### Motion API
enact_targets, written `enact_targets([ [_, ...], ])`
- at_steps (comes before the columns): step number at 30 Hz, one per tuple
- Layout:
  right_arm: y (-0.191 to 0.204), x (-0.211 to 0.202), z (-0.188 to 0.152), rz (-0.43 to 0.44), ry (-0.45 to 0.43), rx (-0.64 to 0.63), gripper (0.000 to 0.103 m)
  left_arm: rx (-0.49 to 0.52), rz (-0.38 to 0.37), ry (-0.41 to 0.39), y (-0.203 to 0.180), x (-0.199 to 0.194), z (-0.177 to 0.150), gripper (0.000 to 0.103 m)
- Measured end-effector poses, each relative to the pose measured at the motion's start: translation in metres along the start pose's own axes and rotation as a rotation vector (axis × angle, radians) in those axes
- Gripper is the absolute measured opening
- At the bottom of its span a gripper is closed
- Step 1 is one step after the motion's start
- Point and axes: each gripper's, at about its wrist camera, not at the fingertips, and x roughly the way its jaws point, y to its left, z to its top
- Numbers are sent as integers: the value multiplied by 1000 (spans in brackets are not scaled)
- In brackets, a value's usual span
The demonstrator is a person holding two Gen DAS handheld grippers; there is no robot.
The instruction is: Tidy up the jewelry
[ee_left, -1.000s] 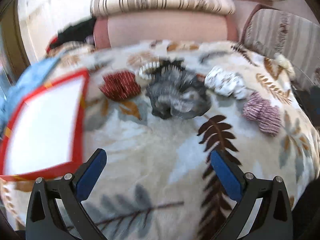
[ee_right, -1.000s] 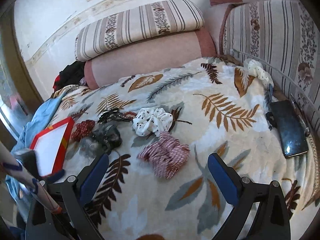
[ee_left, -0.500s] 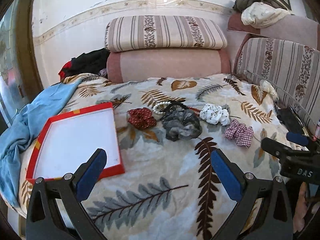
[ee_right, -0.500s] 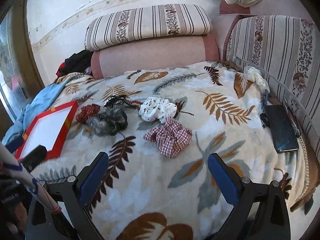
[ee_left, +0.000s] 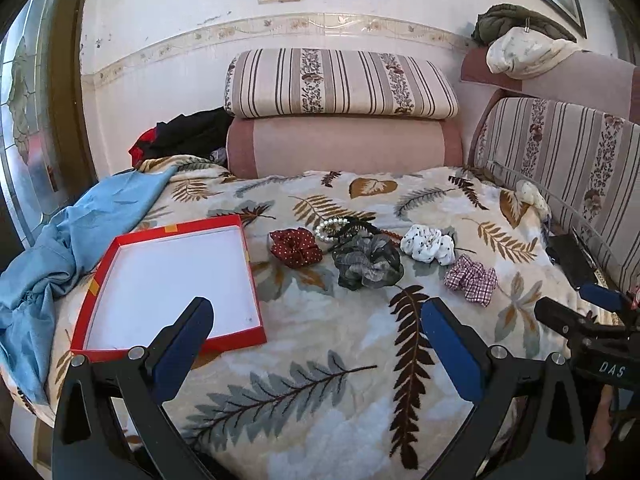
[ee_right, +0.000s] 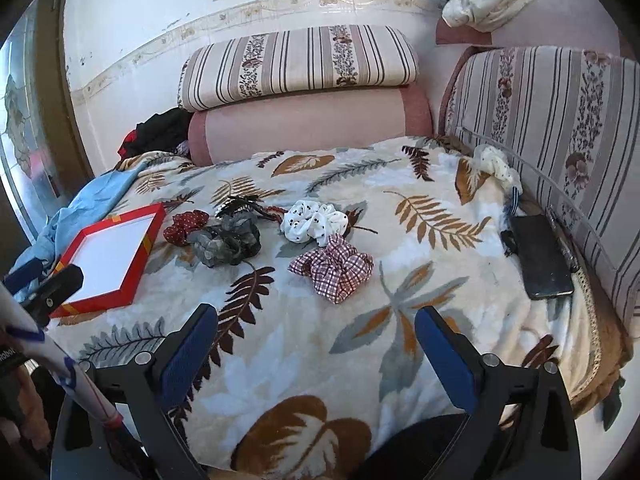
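Observation:
A shallow red box (ee_left: 120, 248) with a white inside lies on the leaf-print blanket at the left; it also shows in the right wrist view (ee_right: 132, 280). Right of it lie a dark red scrunchie (ee_left: 295, 246), a pearl bracelet (ee_left: 328, 228), a black hair clip (ee_left: 356, 226), a grey scrunchie (ee_left: 368, 266), a white dotted scrunchie (ee_left: 427, 243) and a checked scrunchie (ee_left: 472, 279). The checked scrunchie (ee_right: 332, 266) is nearest my right gripper (ee_right: 316, 344). My left gripper (ee_left: 316, 336) is open and empty, held back from the box. My right gripper is open and empty too.
Striped cushions (ee_left: 340, 84) and a pink bolster (ee_left: 344, 146) line the back. A blue cloth (ee_left: 52, 248) hangs at the left edge. A dark phone (ee_right: 542, 256) lies by the right cushion. Another white scrunchie (ee_right: 494, 164) sits at the far right.
Both grippers have pulled back and up from the scrunchies, so the whole bed shows. Both stay open and empty. No object has moved.

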Motion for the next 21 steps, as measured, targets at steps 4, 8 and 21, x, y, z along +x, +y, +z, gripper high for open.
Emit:
enact_targets([
  [4,8,-6,6,34,-1,-32,93,-49,-24,1,5,-5,2,103],
  [8,9,-11,20,50,-25,-38,90,-76,-55,-4,3,0,11,103],
  [21,-32,79,28,35,85,71,83,-37,-50,3,11,74,-13,103],
])
